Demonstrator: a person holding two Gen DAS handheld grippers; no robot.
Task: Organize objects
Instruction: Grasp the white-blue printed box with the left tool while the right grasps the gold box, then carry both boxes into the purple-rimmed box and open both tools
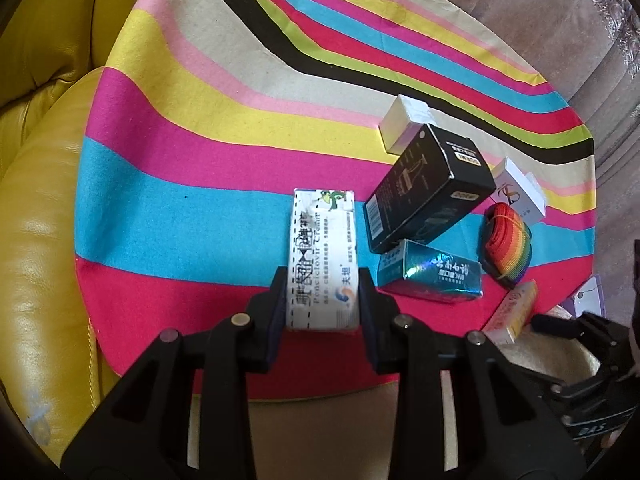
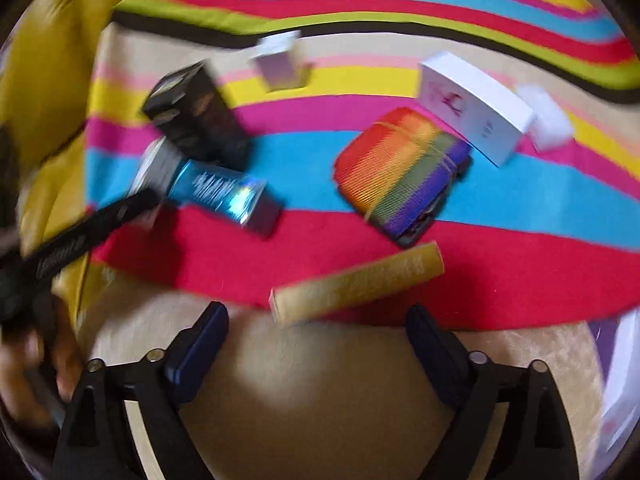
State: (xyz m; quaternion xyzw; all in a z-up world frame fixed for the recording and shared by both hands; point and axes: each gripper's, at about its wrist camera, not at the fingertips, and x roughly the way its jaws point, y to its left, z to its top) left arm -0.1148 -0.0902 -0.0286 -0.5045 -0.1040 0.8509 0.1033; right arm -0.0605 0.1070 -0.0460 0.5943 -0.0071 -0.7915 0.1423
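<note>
Nearest the left wrist camera: left gripper (image 1: 323, 296), pads pinching the near end of a white ointment carton (image 1: 323, 256), long axis pointing away over the striped cloth (image 1: 180, 128). Carton over the blue and red bands, left of the clutter; lifted or resting, cannot tell.

Right of it, a loose group. Black box (image 1: 428, 188) lying askew, its near end propped on a teal holographic box (image 1: 434, 276). Small white box (image 1: 402, 124) at the far end of the black one, touching or nearly so. Rainbow strap roll (image 1: 508, 240) further right, just near a white lettered box (image 1: 518, 190). Yellow slim carton (image 1: 514, 312) near the cloth's near-right edge. Yellow leather cushion (image 1: 44, 216) along the left.

Right wrist view blurred by motion. Right gripper (image 2: 316, 344) spread wide, nothing between the pads, hovering just short of the yellow slim carton (image 2: 356, 284). Beyond that, rainbow strap roll (image 2: 402, 168) and white lettered box (image 2: 476, 104); teal holographic box (image 2: 224, 192) and black box (image 2: 196, 116) to the left, with the other gripper's black arm crossing the near-left corner.

Step in hand, by judgement: sorting cartons, with the ointment carton held for placing on the open left side of the cloth. Next move probably calls for setting it flat and square to the stripes, then releasing without dragging it. For the right side, likely closing across the narrow width of the yellow carton, which needs lining up with its slanted axis first.
</note>
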